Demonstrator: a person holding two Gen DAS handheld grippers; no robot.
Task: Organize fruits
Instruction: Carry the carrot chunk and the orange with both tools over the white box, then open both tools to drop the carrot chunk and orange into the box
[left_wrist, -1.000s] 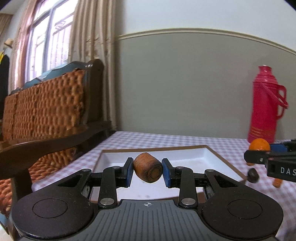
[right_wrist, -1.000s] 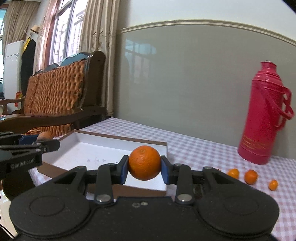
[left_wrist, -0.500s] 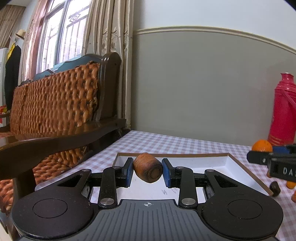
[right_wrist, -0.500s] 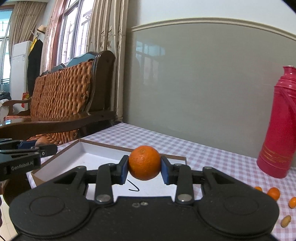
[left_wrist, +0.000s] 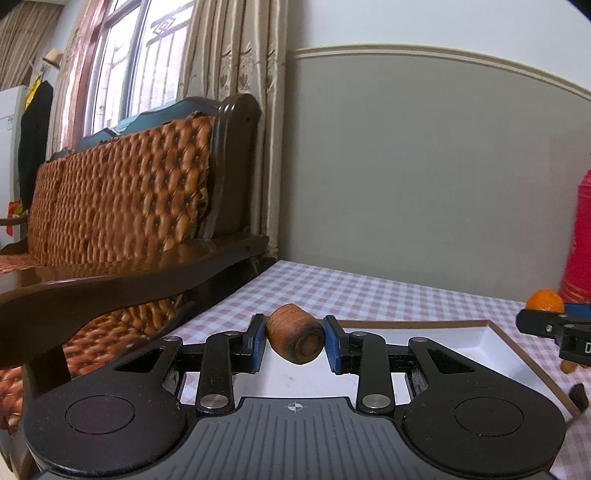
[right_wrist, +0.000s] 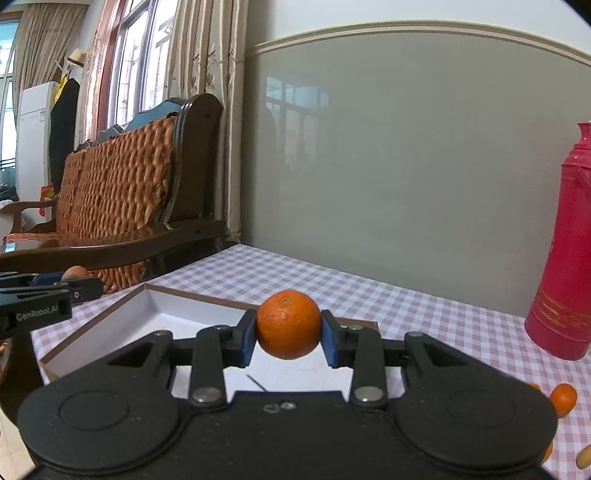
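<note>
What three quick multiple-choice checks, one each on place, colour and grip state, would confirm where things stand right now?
1. Where is the white tray?
A. on the checked tablecloth
B. on the wooden sofa
C. on the floor

2. What colour is the flask?
A. blue
B. red
C. silver

3. What is the right gripper doing?
A. standing open and bare
B. shut on the orange
C. shut on a spoon

Answers:
1. A, the tray's brown rim sits directly on the checked cloth.
2. B, its whole body is red.
3. B, both blue pads press the orange's sides.
</note>
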